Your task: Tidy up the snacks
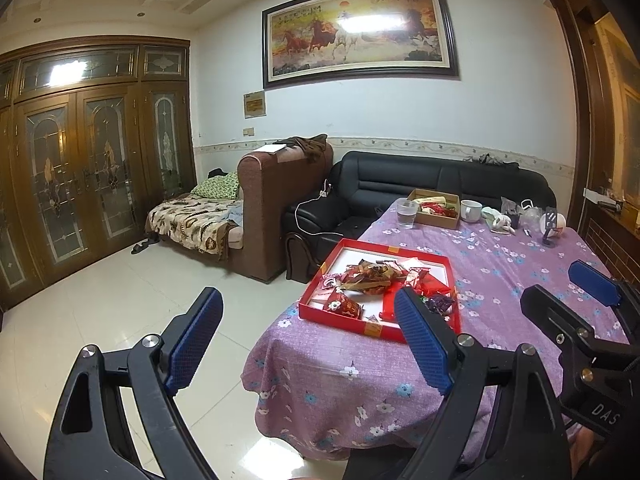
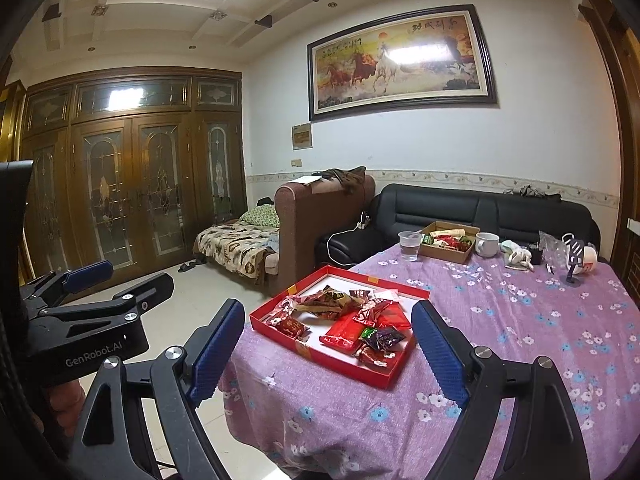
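Note:
A shallow red box sits near the front left corner of the purple flowered table. It holds a loose pile of red and brown snack packets. A brown cardboard box with more snacks stands at the far edge. My left gripper is open and empty, held in front of the table, short of the red box. My right gripper is open and empty, just before the red box. Each gripper shows at the edge of the other's view.
A plastic cup of water, a white mug, a cloth, bags and a small stand crowd the table's far side. A black sofa and a brown sofa stand behind. Tiled floor lies left.

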A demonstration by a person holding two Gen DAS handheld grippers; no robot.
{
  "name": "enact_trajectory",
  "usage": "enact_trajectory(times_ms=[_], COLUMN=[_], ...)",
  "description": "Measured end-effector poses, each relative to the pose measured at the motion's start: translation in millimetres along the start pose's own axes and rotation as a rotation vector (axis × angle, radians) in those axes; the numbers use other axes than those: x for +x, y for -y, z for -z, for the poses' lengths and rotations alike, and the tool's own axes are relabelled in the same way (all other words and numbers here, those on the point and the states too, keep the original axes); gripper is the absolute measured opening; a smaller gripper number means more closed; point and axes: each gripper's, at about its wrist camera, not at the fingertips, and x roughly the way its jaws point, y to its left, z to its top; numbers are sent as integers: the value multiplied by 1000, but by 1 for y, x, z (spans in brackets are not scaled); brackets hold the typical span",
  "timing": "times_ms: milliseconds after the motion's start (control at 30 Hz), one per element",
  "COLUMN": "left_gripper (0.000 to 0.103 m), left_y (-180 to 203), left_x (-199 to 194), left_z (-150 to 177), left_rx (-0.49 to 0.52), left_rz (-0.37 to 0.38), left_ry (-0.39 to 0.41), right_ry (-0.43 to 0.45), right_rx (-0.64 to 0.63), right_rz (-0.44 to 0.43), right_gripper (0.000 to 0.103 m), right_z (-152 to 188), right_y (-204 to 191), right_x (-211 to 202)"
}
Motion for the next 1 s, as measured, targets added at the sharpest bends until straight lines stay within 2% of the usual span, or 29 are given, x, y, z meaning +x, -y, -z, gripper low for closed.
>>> enact_trajectory(times_ms=[700, 900, 1000], left_gripper=[88, 88, 88], left_y=[-1, 0, 2], left_x=[-1, -1, -5], left_z=[2, 5, 2], left_rx=[-10, -19, -39], left_rz=[-5, 8, 29], left_ry=[-2, -4, 19], right_ry=[-11, -18, -23], right_rx=[-29, -41, -32], right_rz=[7, 3, -7], right_gripper=[87, 87, 87], right_z=[6, 9, 10], right_y=[-8, -10, -8], right_x=[5, 7, 10])
